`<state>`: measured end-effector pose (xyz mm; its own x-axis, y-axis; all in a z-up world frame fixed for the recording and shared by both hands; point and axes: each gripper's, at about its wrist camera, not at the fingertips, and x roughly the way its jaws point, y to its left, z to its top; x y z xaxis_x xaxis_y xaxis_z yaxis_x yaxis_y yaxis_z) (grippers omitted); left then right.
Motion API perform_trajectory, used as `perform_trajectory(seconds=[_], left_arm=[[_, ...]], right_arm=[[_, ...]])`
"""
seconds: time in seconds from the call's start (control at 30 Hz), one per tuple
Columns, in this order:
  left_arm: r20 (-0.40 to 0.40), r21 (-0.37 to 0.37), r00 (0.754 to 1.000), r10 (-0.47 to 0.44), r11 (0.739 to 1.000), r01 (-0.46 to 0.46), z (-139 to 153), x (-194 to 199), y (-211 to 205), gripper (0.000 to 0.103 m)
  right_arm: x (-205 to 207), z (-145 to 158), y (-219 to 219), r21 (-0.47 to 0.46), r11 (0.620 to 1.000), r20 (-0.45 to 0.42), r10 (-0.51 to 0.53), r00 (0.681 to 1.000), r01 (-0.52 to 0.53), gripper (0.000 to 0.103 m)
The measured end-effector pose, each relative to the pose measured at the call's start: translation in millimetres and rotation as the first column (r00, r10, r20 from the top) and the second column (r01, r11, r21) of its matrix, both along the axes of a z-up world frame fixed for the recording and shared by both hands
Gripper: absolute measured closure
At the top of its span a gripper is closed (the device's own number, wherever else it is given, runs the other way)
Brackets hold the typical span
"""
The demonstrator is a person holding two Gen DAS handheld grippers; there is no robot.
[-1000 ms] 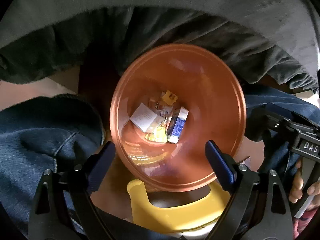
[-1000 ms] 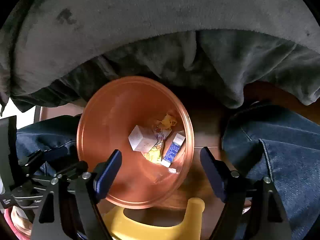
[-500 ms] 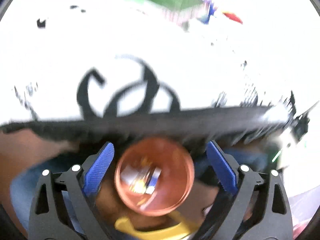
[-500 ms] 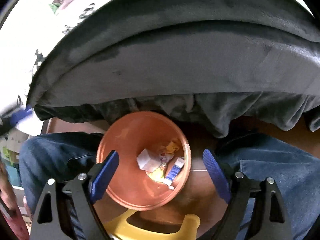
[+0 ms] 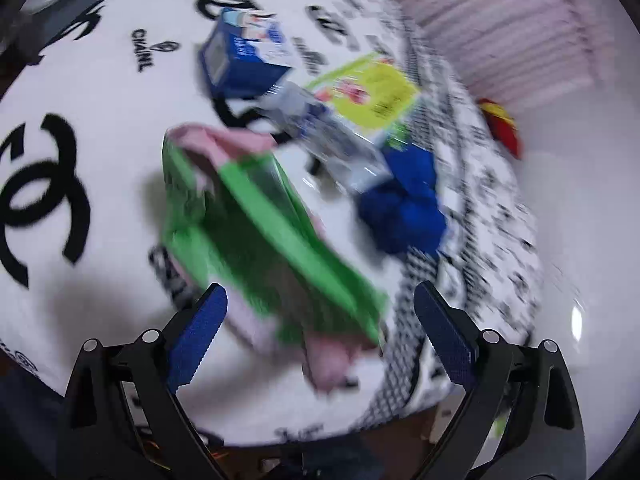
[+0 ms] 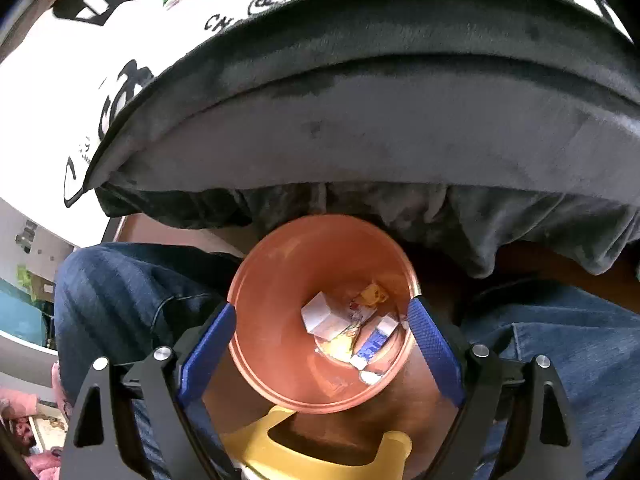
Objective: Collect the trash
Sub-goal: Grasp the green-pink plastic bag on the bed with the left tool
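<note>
Orange plastic fills the middle of the right wrist view: a bin [image 6: 288,280] is standing on the floor between the person's blue-jeaned knees [image 6: 120,292], below the dark hem of a blanket [image 6: 360,120]. At its bottom are lying a white box [image 6: 320,316], a yellow scrap [image 6: 372,292] and a blue-and-white wrapper [image 6: 376,344] whose print is too small to read. The right gripper [image 6: 320,332] is hanging above the bin with its jaws spread wide and empty, and they are opening a little further.

The left gripper [image 5: 320,320] is pointing down at the white blanket top [image 5: 100,140], its jaws equally wide and holding nothing. The blanket is carrying black interlocked-C logos and the word "CHANEL". Litter is lying there, blurred: a green packet [image 5: 260,220] just ahead of the fingers, a blue carton [image 5: 240,56], a yellow-green pack [image 5: 376,92], a clear wrapper [image 5: 332,136], a crumpled blue piece [image 5: 408,204] and a red-yellow scrap [image 5: 504,124] near the edge. Their labels cannot be read.
</note>
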<state>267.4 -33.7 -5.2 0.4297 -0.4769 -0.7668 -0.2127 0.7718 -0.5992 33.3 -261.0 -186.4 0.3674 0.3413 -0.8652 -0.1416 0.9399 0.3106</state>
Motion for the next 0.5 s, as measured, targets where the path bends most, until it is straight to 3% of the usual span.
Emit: perform_trajectory(seconds=[0.13, 0.23, 0.33, 0.37, 0.4, 0.5], left_arm=[[-0.128, 0.047, 0.989, 0.069, 0.997, -0.064, -23.5, 29.8, -5.0, 0.011], [-0.133, 0.091, 0.989, 0.071, 0.994, -0.059, -26.5, 36.7, -11.5, 0.011], [-0.088, 0.103, 0.994, 0.062, 0.993, -0.053, -22.8, 30.7, -13.2, 0.013], [-0.076, 0.128, 0.996, 0.054, 0.991, -0.044, -21.9, 29.1, -12.7, 0.028], [-0.065, 0.152, 0.997, 0.049, 0.988, -0.039, -21.1, 27.8, -10.9, 0.051], [-0.059, 0.081, 0.998, 0.029, 0.996, -0.024, -23.8, 24.5, -2.2, 0.067]], right_arm=[[-0.3, -3.6, -3.4, 0.021, 1.0, -0.008, 0.0, 1.0, 0.001, 0.017], [1.7, -7.4, -6.7, 0.036, 0.999, -0.018, -0.007, 1.0, 0.008, 0.017], [1.7, -8.9, -8.5, 0.049, 0.999, -0.023, -0.008, 1.0, 0.01, 0.017], [1.3, -8.7, -8.4, 0.05, 0.999, -0.021, -0.006, 1.0, 0.007, 0.017], [0.7, -8.0, -7.9, 0.049, 0.999, -0.017, -0.003, 1.0, 0.003, 0.017], [-0.7, -6.3, -7.0, 0.047, 0.999, -0.01, 0.0, 1.0, 0.0, 0.017]])
